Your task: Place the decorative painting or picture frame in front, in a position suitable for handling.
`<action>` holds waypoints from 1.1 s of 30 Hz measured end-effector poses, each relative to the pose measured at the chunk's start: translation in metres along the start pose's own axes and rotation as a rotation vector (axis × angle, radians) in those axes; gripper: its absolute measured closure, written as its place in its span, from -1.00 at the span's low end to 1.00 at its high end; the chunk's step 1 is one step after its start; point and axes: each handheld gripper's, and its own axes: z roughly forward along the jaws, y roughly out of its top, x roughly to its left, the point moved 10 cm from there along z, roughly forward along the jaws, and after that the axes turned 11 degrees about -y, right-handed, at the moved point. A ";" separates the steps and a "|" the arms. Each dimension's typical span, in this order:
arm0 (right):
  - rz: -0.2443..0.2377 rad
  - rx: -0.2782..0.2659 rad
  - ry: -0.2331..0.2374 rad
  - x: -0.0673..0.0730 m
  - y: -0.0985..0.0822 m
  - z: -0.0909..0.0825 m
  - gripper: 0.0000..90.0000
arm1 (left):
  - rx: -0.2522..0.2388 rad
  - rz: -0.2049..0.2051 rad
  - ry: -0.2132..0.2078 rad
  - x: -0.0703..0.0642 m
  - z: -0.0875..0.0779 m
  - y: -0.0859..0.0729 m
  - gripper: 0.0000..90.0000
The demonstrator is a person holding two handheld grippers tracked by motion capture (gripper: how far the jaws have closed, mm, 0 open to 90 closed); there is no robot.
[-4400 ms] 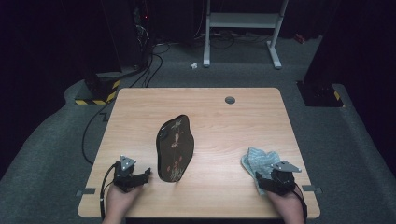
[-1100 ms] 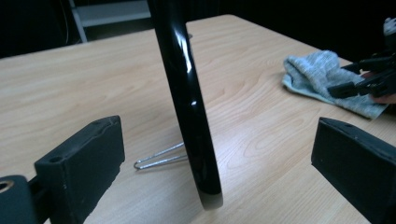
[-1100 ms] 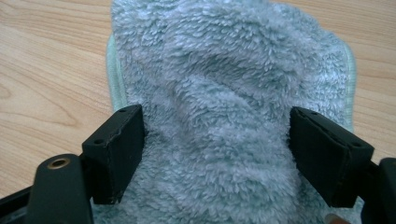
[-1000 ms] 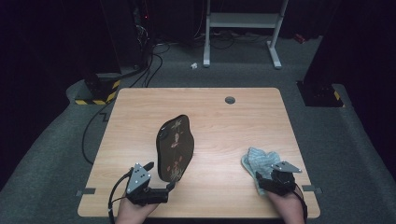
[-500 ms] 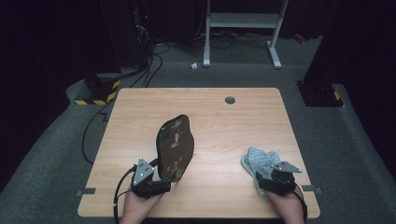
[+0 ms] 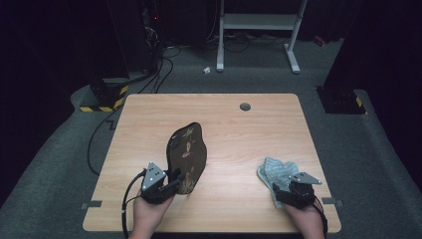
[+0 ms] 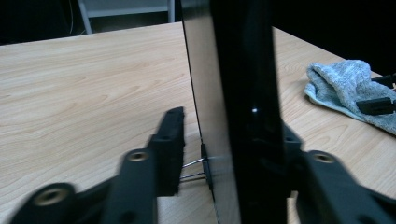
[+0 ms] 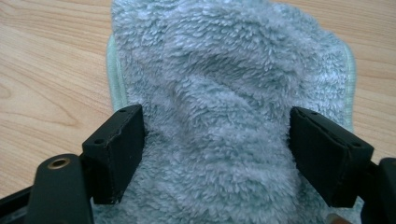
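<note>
A dark glossy plaque (image 6: 188,149) with an irregular outline stands tilted near the middle of the wooden table (image 6: 239,124). My left gripper (image 6: 171,185) sits at its near lower end. In the left gripper view the plaque (image 7: 243,70) is edge-on between the jaws of my left gripper (image 7: 229,128), which have just been closing. A gap with a thin wire prop still shows beside the left pad (image 7: 170,140). My right gripper (image 6: 286,191) rests open on a grey-blue towel (image 6: 276,172). Its jaws (image 8: 215,135) stand wide either side of the towel (image 8: 224,70).
A round cable hole (image 6: 245,106) sits near the table's far edge. Beyond the table, on the dark floor, are a white metal frame (image 6: 259,22) and loose cables (image 6: 164,59). The towel (image 7: 345,84) lies to the right of the plaque.
My left gripper has moved right and forward to the plaque's near end, and its jaws have narrowed around the plaque's edge. The right gripper and the towel have stayed put.
</note>
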 end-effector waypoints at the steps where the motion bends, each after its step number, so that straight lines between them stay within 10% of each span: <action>1: 0.000 0.000 0.000 0.000 0.000 0.000 -0.55 | 0.001 0.007 -0.001 -0.001 0.000 0.000 0.50; 10: 0.000 0.000 0.000 0.000 0.000 0.000 -0.55 | -0.033 -0.051 -0.036 0.002 -0.002 -0.001 0.78; 33: 0.000 -0.002 0.000 0.000 0.000 0.000 -0.55 | -0.113 -0.021 -0.003 0.035 -0.007 0.033 0.80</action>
